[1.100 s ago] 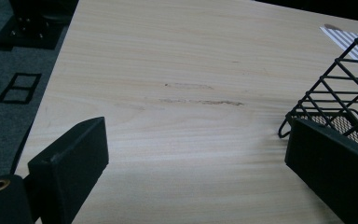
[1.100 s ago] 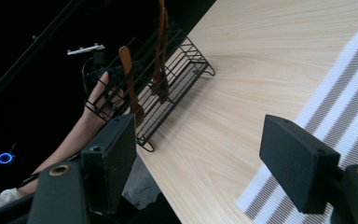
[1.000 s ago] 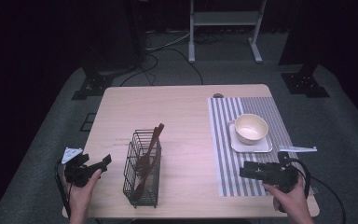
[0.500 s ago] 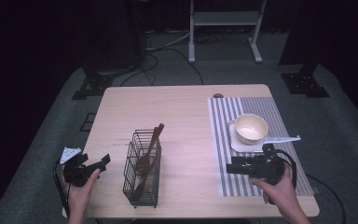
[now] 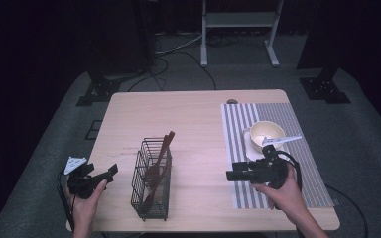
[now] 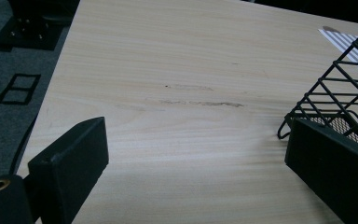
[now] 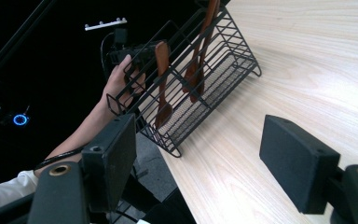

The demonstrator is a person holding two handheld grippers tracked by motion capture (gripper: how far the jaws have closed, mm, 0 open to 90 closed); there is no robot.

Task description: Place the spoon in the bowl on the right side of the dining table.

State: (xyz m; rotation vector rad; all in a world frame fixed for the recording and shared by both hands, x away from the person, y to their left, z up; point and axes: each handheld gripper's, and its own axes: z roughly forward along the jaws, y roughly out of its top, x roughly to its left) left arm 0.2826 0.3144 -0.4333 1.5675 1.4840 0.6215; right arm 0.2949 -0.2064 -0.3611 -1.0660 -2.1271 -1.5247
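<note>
A black wire basket (image 5: 151,183) stands near the table's front edge and holds several brown wooden utensils (image 5: 159,156) that lean up and out of it. My left gripper (image 5: 104,172) hovers at the table's front left corner, left of the basket, open and holding nothing. In the left gripper view its jaws (image 6: 200,168) stand wide apart over bare wood, with the basket (image 6: 345,88) by the right jaw. My right gripper (image 5: 230,175) is level above the placement's left edge, pointing left at the basket, open and holding nothing. The right gripper view shows the basket (image 7: 191,79) and the utensils (image 7: 161,84) beyond its open jaws (image 7: 200,163).
A striped grey placemat (image 5: 297,173) covers the table's right side. A cream bowl (image 5: 266,134) sits on a white square plate (image 5: 250,148) on it. A small dark disc (image 5: 232,101) lies at the mat's far corner. The other hand (image 7: 121,77) shows behind the basket.
My right gripper has moved left from over the placemat to its left edge and turned to point at the basket. The left gripper has barely moved.
</note>
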